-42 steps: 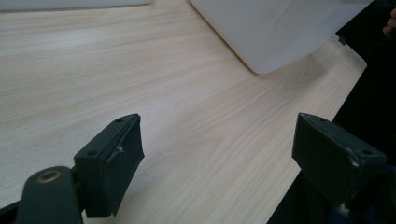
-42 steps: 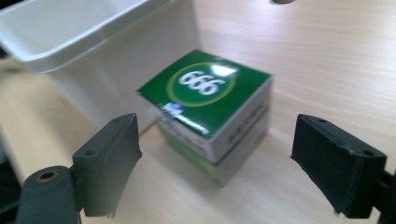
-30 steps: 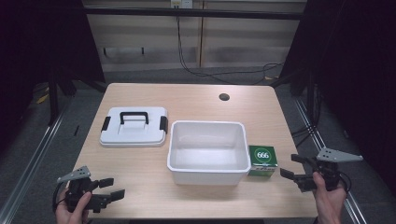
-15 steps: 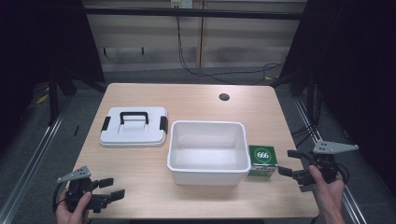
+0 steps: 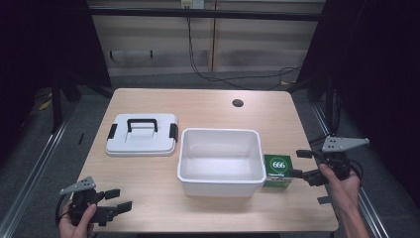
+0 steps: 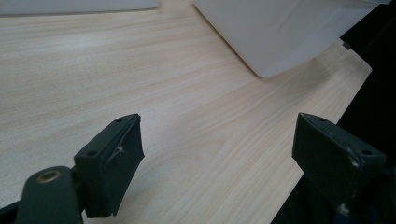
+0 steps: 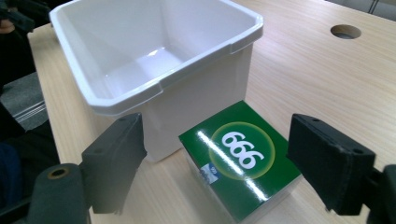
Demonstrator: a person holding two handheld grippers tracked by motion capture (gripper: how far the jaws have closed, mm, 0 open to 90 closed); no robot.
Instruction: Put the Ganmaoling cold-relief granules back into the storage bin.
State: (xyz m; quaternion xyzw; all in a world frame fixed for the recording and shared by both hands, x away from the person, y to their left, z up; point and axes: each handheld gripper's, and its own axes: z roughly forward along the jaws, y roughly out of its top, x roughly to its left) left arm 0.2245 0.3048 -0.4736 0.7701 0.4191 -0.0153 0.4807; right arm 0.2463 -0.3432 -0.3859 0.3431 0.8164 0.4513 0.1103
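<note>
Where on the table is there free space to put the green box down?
Bare wood lies behind the white bin and lid, up to the round hole, and in front of the lid, near the left gripper. It is crowded at the right, where the green box sits between bin and right gripper.

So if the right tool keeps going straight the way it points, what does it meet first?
Most likely the green cardboard box marked 666, which sits between the right tool's open jaws; the white plastic tub stands just beyond it.
</note>
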